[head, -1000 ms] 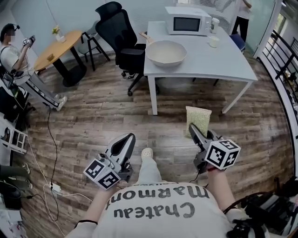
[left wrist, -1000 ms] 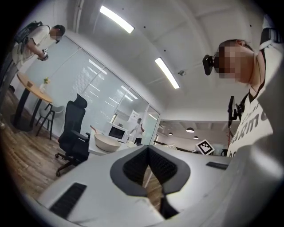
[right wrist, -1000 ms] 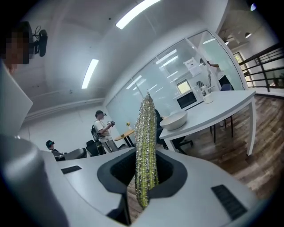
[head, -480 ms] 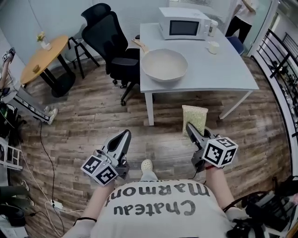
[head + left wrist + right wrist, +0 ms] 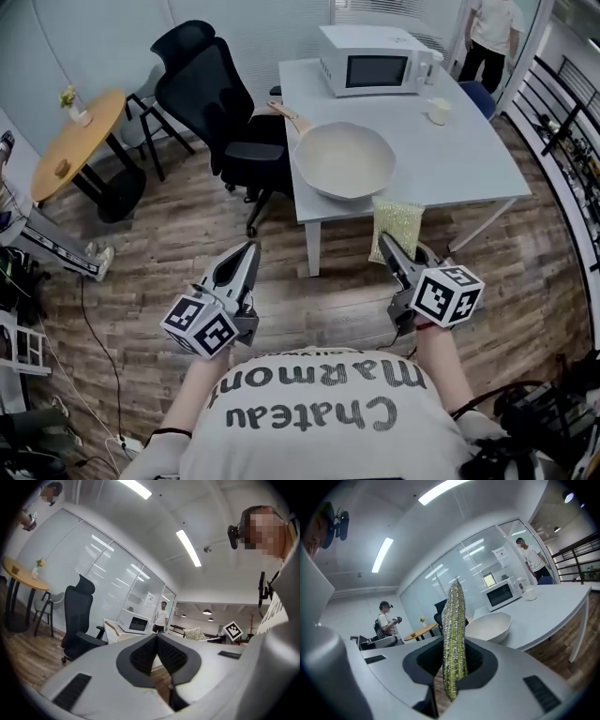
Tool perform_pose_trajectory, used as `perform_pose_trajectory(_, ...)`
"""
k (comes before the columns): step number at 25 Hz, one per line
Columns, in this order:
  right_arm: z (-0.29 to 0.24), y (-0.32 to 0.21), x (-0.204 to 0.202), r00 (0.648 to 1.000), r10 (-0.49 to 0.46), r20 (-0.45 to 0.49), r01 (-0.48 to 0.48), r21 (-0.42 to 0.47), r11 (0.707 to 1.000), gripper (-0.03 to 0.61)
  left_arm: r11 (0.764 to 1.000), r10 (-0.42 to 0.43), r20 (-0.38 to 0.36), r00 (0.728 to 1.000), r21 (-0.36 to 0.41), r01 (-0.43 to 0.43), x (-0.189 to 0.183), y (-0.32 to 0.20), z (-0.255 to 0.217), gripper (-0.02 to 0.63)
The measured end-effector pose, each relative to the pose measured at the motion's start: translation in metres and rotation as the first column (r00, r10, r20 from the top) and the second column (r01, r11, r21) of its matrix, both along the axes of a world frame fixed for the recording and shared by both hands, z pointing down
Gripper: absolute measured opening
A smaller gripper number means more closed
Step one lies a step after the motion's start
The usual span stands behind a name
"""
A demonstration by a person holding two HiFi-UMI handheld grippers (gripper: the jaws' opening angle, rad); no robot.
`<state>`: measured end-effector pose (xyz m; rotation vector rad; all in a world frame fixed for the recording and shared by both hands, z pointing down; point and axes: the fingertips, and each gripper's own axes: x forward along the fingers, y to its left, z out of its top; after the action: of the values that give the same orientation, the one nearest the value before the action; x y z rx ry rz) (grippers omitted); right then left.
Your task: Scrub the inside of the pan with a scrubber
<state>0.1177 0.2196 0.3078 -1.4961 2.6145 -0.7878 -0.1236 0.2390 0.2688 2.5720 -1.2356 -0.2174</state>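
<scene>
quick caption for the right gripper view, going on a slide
Right gripper shut on the scrubber, held upright and edge-on, with the cream pan on the white table ahead.

Wood-plank floor (image 5: 169,234), white worktop (image 5: 469,159) with a microwave (image 5: 370,61), black office chairs (image 5: 202,84), a round wooden table (image 5: 70,141), and what look like glass partition walls.

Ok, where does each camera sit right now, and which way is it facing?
Head view: on the person's head, facing steeply down at floor and table with the pan; shows shirt, left gripper, right gripper.
Left gripper view: on the left gripper, facing forward along its shut, empty jaws toward chair and microwave; shirt at right.
Right gripper view: on the right gripper, facing along jaws shut on the scrubber toward the pan; head top left.
Shared: all see the microwave.
</scene>
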Motion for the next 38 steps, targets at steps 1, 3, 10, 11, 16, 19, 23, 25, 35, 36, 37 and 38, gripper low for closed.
perform_pose_trajectory(1, 0.001, -0.005, -0.002, 1.000, 0.003, -0.007, -0.003, -0.003, 1.000, 0.058, 1.000, 0.002, -0.006, 1.000, -0.003, -0.002, -0.002, -0.007, 0.001, -0.012)
perform_pose_trajectory(3, 0.005, -0.011, -0.005, 1.000, 0.009, -0.019, -0.010, -0.014, 1.000, 0.058, 1.000, 0.000, -0.016, 1.000, -0.020, 0.000, -0.003, -0.018, 0.006, -0.012)
perform_pose_trajectory(10, 0.028, -0.030, 0.003, 0.998, 0.033, -0.046, -0.037, -0.090, 0.995, 0.058, 0.990, 0.006, -0.041, 0.999, -0.140, -0.012, 0.005, -0.043, 0.041, -0.012)
perform_pose_trajectory(11, 0.031, -0.036, 0.005, 0.998, 0.034, -0.046, -0.038, -0.096, 0.995, 0.058, 0.989, 0.008, -0.040, 0.999, -0.147, -0.014, 0.006, -0.047, 0.044, -0.012)
perform_pose_trajectory(16, 0.042, -0.082, 0.009, 0.999, 0.006, -0.032, -0.009, -0.099, 0.995, 0.058, 0.985, -0.022, -0.014, 1.000, -0.170, 0.019, 0.012, -0.078, 0.058, -0.012)
perform_pose_trajectory(19, 0.044, -0.121, 0.008, 0.999, -0.028, -0.027, 0.025, -0.104, 0.994, 0.058, 0.979, -0.045, -0.002, 0.999, -0.197, 0.043, 0.016, -0.106, 0.066, -0.012)
perform_pose_trajectory(23, 0.045, -0.178, 0.010, 0.997, -0.077, -0.024, 0.074, -0.106, 0.992, 0.058, 0.973, -0.077, 0.002, 0.997, -0.217, 0.076, 0.026, -0.149, 0.069, -0.014)
perform_pose_trajectory(25, 0.043, -0.210, 0.015, 0.995, -0.101, -0.023, 0.099, -0.099, 0.990, 0.058, 0.972, -0.091, 0.006, 0.996, -0.216, 0.090, 0.035, -0.175, 0.069, -0.012)
perform_pose_trajectory(35, 0.044, -0.352, 0.017, 0.963, -0.268, -0.009, 0.267, -0.065, 0.961, 0.058, 0.938, -0.228, 0.063, 0.972, -0.254, 0.237, 0.060, -0.282, 0.091, -0.005)
perform_pose_trajectory(36, 0.044, -0.358, 0.013, 0.955, -0.296, -0.012, 0.294, -0.059, 0.954, 0.058, 0.930, -0.243, 0.070, 0.968, -0.267, 0.253, 0.059, -0.286, 0.095, 0.011)
perform_pose_trajectory(37, 0.044, -0.363, 0.007, 0.946, -0.325, -0.018, 0.324, -0.054, 0.945, 0.058, 0.922, -0.251, 0.072, 0.965, -0.285, 0.262, 0.059, -0.291, 0.101, 0.018)
perform_pose_trajectory(38, 0.045, -0.368, 0.001, 0.935, -0.355, -0.025, 0.354, -0.049, 0.934, 0.058, 0.914, -0.254, 0.072, 0.964, -0.308, 0.264, 0.059, -0.296, 0.107, 0.018)
